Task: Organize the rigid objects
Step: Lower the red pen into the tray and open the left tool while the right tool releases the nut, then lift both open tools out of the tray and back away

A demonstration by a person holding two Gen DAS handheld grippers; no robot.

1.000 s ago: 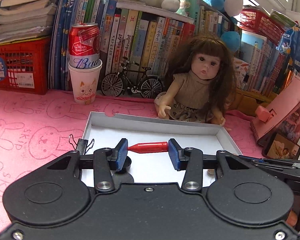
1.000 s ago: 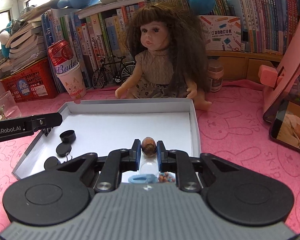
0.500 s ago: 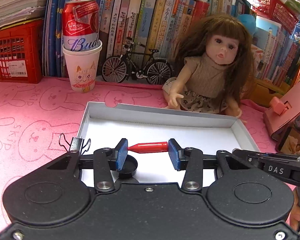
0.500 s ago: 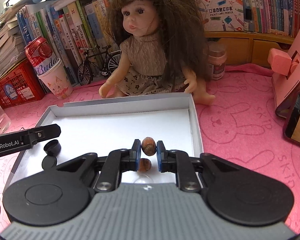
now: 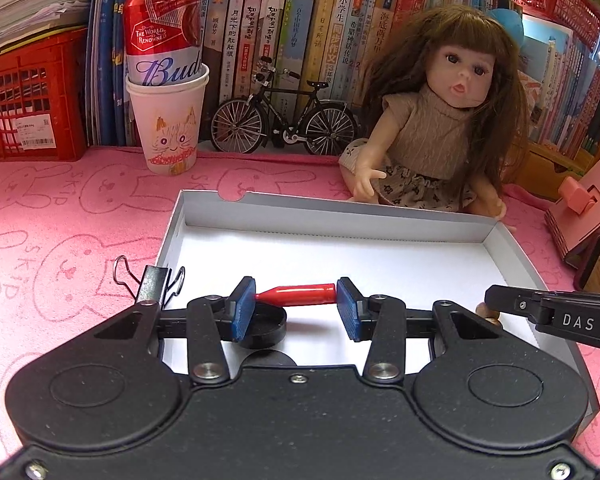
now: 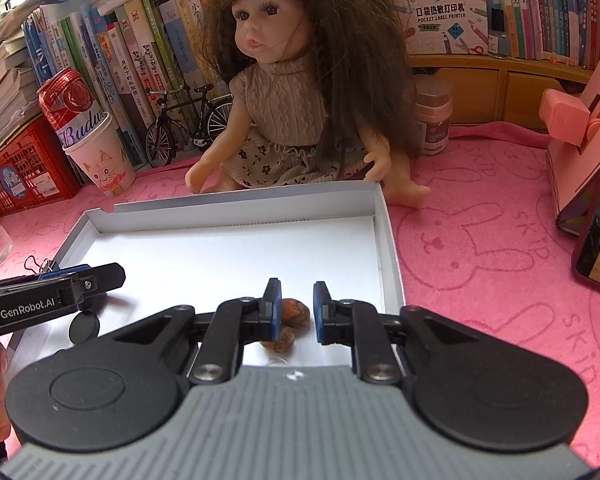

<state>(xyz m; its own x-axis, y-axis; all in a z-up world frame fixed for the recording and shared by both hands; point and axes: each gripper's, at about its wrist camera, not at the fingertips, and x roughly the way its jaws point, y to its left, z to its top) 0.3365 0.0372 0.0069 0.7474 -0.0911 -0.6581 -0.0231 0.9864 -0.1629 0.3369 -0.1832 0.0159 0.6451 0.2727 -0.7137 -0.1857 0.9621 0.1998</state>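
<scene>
A shallow white box (image 5: 320,212) (image 6: 240,204) lies open on the pink mat. My left gripper (image 5: 296,300) hangs over the box's near left part, shut on a red bullet-shaped piece (image 5: 300,294) held crosswise between the blue pads. A black cap (image 5: 262,322) lies just under it, and a binder clip (image 5: 152,280) sits on the box's left rim. My right gripper (image 6: 296,312) is low over the near right corner, shut on a brown nut (image 6: 296,311). A second nut (image 6: 278,338) lies just below. Another black cap (image 6: 85,326) lies near the left gripper (image 6: 100,278).
A doll (image 5: 436,128) (image 6: 300,100) sits right behind the box. Against the books stand a paper cup with a red can (image 5: 168,120), a model bicycle (image 5: 284,120) and a red crate (image 5: 28,96). A pink stand with a phone (image 6: 580,184) stands right, a small jar (image 6: 432,120) behind.
Both grippers have come forward and sunk toward the box, each keeping its hold. The brown nut now sits lower between the right pads, close above the second nut.
</scene>
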